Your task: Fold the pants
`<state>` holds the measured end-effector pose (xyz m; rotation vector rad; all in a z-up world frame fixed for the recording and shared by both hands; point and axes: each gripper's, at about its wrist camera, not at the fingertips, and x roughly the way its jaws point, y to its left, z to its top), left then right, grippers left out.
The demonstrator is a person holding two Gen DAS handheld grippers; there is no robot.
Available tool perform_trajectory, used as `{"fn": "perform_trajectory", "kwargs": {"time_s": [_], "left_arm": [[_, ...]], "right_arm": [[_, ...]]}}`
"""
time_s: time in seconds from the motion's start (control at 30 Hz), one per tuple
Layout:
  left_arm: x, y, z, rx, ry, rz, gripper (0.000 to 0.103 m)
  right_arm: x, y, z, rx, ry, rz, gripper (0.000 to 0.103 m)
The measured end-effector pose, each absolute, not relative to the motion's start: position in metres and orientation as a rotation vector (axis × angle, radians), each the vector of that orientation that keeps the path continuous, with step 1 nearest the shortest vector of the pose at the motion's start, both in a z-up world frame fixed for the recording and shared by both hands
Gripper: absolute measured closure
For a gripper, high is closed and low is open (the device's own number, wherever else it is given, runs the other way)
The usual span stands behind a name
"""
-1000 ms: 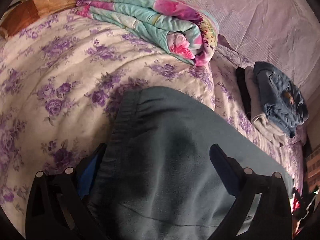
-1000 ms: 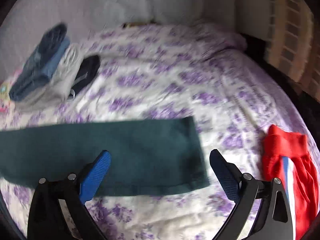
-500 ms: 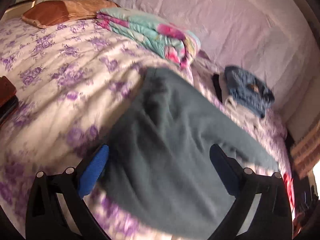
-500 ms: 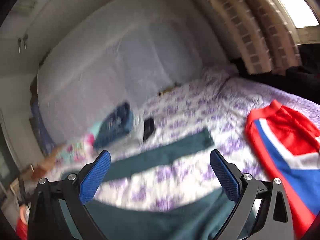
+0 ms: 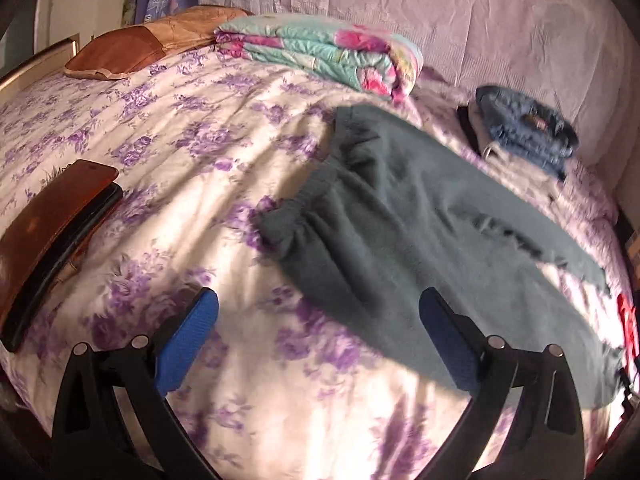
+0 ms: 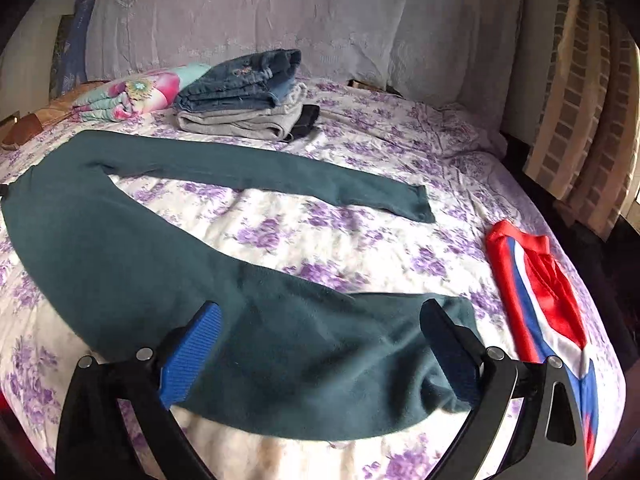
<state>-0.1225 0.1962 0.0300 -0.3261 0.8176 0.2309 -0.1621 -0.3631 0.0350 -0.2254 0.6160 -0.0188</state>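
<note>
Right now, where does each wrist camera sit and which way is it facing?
Left wrist: behind the open left hand-held gripper, looking across the bed at the waistband end of the green pants.
Right wrist: behind the open right hand-held gripper, above the near leg's cuff, facing the headboard.
Shared: the pants, the folded jeans, the floral quilt.

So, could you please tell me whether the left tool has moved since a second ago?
Yes. The left tool has pulled back off the green pants and shifted left, towards the brown case.
</note>
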Motion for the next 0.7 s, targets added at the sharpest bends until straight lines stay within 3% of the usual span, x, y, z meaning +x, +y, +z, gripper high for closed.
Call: {"fn": "perform_trajectory", "kwargs": {"time_s": [0.23,0.4,0.5,0.6,0.7], "left_arm": [[-0.112,0.199,0.017,-0.270,0.869,0.237,0.005],[-0.114,0.200,0.021,-0.287,0.842,0.244,0.005],[-0.118,0.197,0.020,-0.270,0.830,0.240,0.005],[-0.117,0.197,0.019,-0.270,0.832,0.237,0.005],[-0.116,0.199,0.019,-0.283,0.833,0.231,0.005]], "right_arm": [[-0.168,-0.459,0.008,0.104,0.813,-0.109,0.004],[-0.185,-0.460,0.022,0.128,0.694,-0.149,0.004],[-0.174,-0.464,0.026,0.144,0.726,-0.137,0.004],[-0.169,-0.489,0.011,0.330,0.788,-0.045,0.004],[-0.179,-0.508,0.008,0.467,0.733,0.000,0.010]]}}
